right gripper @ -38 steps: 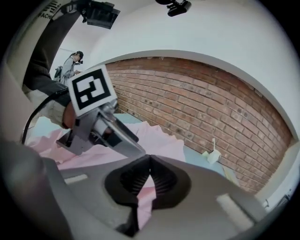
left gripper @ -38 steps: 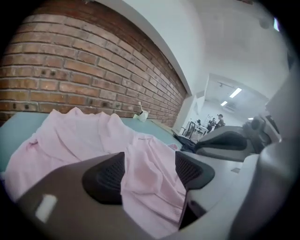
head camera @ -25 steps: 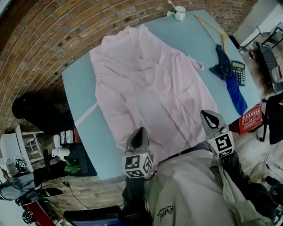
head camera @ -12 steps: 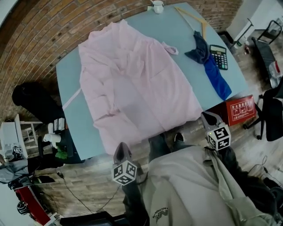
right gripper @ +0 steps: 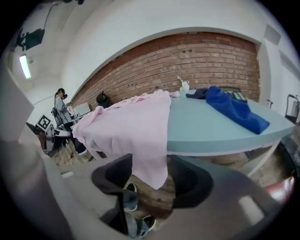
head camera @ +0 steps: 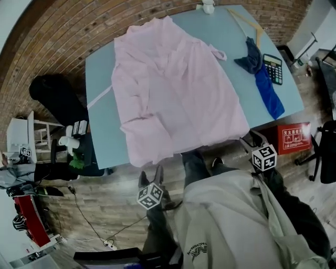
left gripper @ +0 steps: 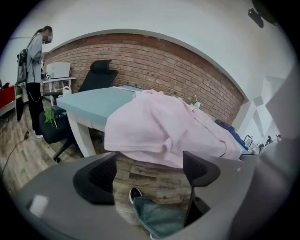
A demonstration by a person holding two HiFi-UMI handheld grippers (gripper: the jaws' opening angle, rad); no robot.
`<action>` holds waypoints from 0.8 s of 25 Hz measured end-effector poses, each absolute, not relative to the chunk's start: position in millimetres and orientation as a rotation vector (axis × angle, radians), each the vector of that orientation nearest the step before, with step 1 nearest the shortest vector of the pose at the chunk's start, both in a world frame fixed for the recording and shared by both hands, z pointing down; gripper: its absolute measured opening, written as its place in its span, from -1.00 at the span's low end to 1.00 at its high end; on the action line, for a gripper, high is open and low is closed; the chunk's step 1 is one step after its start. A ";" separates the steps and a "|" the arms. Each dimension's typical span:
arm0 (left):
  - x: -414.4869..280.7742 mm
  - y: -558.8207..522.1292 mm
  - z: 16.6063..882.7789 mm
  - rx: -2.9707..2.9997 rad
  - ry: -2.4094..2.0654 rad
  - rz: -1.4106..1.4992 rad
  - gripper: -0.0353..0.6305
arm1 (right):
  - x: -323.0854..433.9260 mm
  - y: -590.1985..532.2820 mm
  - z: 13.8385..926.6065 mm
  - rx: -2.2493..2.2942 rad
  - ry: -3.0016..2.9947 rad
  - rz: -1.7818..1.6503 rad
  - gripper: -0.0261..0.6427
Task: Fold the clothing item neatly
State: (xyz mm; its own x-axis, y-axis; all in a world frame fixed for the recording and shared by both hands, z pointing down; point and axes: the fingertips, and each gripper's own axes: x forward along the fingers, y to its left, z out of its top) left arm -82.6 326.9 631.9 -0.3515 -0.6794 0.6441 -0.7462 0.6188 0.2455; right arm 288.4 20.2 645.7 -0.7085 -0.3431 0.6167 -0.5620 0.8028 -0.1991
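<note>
A pink garment (head camera: 173, 84) lies spread across the light blue table (head camera: 100, 121), and its hem hangs over the near edge. My left gripper (head camera: 151, 177) is off the table, over the wooden floor below the hem's left corner. Its jaws are opening with nothing between them (left gripper: 150, 166), and the garment (left gripper: 159, 126) lies beyond. My right gripper (head camera: 250, 140) sits by the hem's right corner. Its jaws are also opening (right gripper: 150, 176). The garment's hanging corner (right gripper: 140, 136) shows just ahead of them, and the pads are not pressing on it.
On the table's right side lie a blue cloth (head camera: 268, 86), a calculator (head camera: 276, 68) and a wooden hanger (head camera: 247, 26), with a white cup (head camera: 208, 6) at the far edge. A red box (head camera: 294, 137) sits on the floor at right, a black office chair (head camera: 55, 94) at left. A person (left gripper: 35, 79) stands far left.
Both grippers have drawn back from the garment's hem, off the table's near edge, and their jaws now stand apart. The hem hangs loose over the edge.
</note>
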 end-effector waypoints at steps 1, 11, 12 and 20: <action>-91.8 336.4 640.9 1.097 -2.102 0.118 0.50 | 284.1 18.8 649.8 0.645 -2.426 0.540 -0.18; -152.4 329.8 664.1 1.080 -2.011 -0.322 0.44 | 247.0 28.0 653.2 0.555 -2.438 0.790 -0.46; -149.6 327.9 661.7 1.092 -2.004 -0.321 0.27 | 246.5 30.8 647.4 0.530 -2.436 0.799 -0.65; -105.7 311.5 584.0 1.295 -1.989 -0.347 -0.82 | 223.6 48.5 538.4 0.221 -2.503 0.928 -0.88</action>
State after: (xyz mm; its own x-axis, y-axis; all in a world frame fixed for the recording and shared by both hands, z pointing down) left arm -105.7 311.5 584.0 -0.2299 -0.8755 0.4251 -0.6796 0.4571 0.5737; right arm 223.6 48.5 538.4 -0.8818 0.0087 0.4715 -0.3009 0.7596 -0.5766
